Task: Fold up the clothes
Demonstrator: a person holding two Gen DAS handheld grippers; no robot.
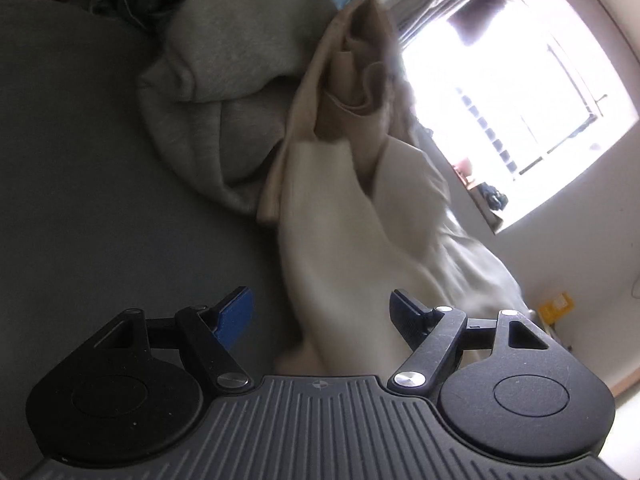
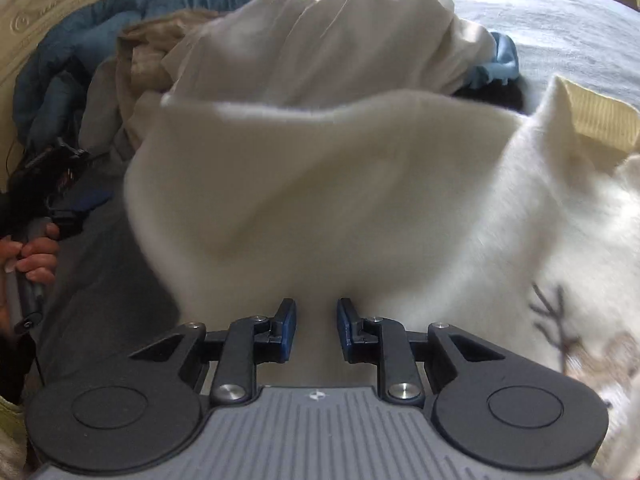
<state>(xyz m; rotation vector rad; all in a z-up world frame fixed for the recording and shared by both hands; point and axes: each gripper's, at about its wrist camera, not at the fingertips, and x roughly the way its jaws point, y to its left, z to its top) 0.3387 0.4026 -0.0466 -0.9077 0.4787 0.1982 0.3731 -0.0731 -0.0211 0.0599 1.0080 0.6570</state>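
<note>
A cream garment [image 1: 340,240] hangs in a long blurred fold just ahead of my left gripper [image 1: 322,312], which is open wide, its blue pads on either side of the cloth and not touching it. In the right wrist view the same cream garment [image 2: 320,184] bulges up in front of my right gripper [image 2: 317,330]. The jaws there are nearly together, with cream fabric pinched in the narrow gap. At the far left a hand [image 2: 36,256] holds the left gripper [image 2: 48,184].
A grey sweatshirt [image 1: 224,100] and a beige cloth [image 1: 360,60] lie heaped on the grey bed [image 1: 80,160]. A bright window [image 1: 520,100] is at the right. White fleece with a reindeer motif [image 2: 560,260], a blue duvet [image 2: 80,48] and a light blue cloth [image 2: 500,60] surround the pile.
</note>
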